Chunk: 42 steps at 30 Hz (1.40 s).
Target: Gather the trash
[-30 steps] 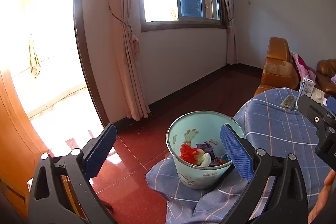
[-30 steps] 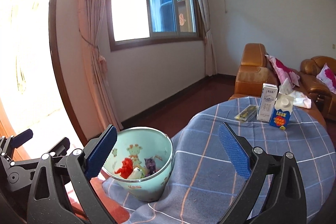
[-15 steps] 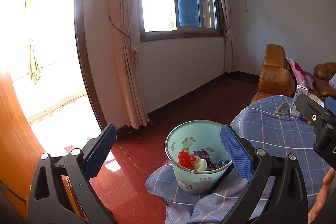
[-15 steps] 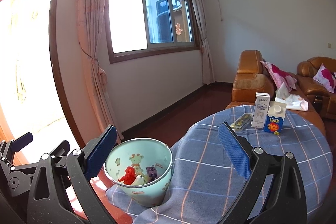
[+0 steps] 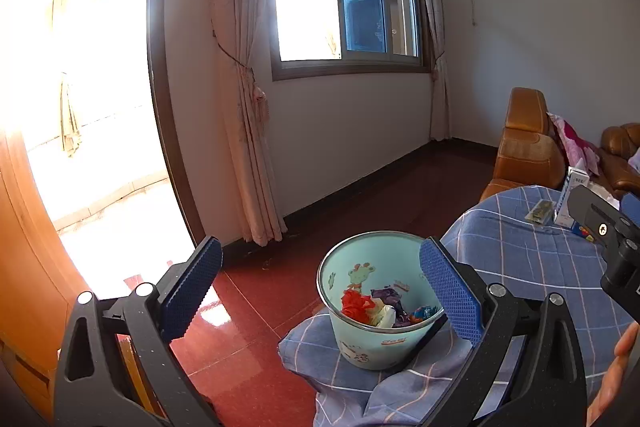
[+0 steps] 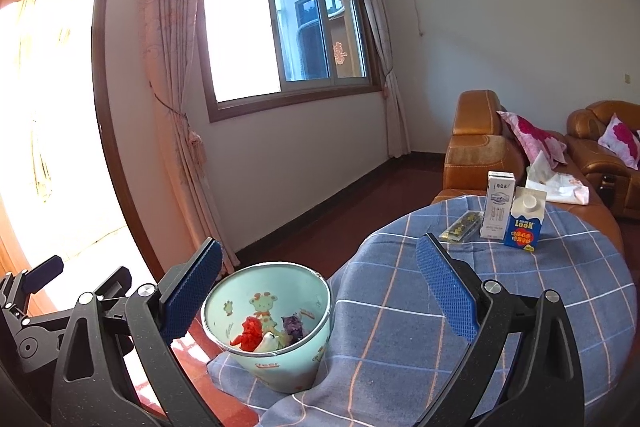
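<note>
A pale blue trash bin (image 5: pixel 376 343) with cartoon animals stands beside the round table, on a fold of the blue checked tablecloth (image 5: pixel 532 263). It holds crumpled trash (image 5: pixel 360 303), red, purple and white. It also shows in the right wrist view (image 6: pixel 276 359). My left gripper (image 5: pixel 320 291) is open and empty, raised above and short of the bin. My right gripper (image 6: pixel 320 291) is open and empty, raised over the table edge (image 6: pixel 400 307). A white milk carton (image 6: pixel 498 211), a blue carton (image 6: pixel 524 227) and a flat wrapper (image 6: pixel 462 227) stand on the far side of the table.
Brown leather armchairs (image 6: pixel 480 155) with pink cushions (image 6: pixel 532 139) stand behind the table, with white tissue paper (image 6: pixel 556 183) on one. Red tiled floor (image 5: pixel 248 311) lies to the left, with a curtain (image 5: pixel 244 107), a window and a bright doorway. The left gripper's body (image 6: pixel 48 307) shows at lower left.
Both grippers have risen and pulled back a little, so the bin and table sit lower and smaller in view. Both stayed open and empty.
</note>
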Available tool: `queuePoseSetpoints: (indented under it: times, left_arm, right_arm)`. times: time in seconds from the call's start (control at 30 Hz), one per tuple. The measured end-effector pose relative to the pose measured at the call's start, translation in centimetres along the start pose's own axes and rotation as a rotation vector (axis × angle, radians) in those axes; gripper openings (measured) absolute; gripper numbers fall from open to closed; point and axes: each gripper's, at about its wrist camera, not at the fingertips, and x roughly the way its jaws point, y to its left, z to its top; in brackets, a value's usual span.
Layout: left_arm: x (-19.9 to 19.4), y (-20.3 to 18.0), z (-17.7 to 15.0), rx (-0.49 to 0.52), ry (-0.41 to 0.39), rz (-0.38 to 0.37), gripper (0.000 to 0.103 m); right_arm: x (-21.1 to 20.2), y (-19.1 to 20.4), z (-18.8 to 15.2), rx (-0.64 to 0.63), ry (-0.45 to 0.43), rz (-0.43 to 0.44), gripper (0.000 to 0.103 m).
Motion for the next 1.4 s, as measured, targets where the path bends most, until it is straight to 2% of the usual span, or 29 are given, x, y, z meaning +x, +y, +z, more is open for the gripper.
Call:
queuePoseSetpoints:
  times: [0.57, 0.8, 1.07, 1.4]
  left_arm:
    - [-0.1, 0.0, 0.1, -0.002, -0.003, 0.021, 0.097]
    - [-0.5, -0.2, 0.3, 0.010, -0.016, 0.060, 0.097]
    - [-0.3, 0.5, 0.4, -0.047, 0.027, 0.035, 0.097]
    - [-0.8, 0.4, 0.4, -0.035, 0.009, 0.014, 0.097]
  right_arm:
    - [-0.7, -0.2, 0.0, 0.015, -0.015, -0.006, 0.096]
    - [-0.9, -0.6, -0.2, 0.024, -0.010, -0.022, 0.097]
    - [-1.2, -0.8, -0.2, 0.034, -0.013, -0.031, 0.097]
    - [-1.3, -0.7, -0.3, 0.036, -0.007, -0.030, 0.098]
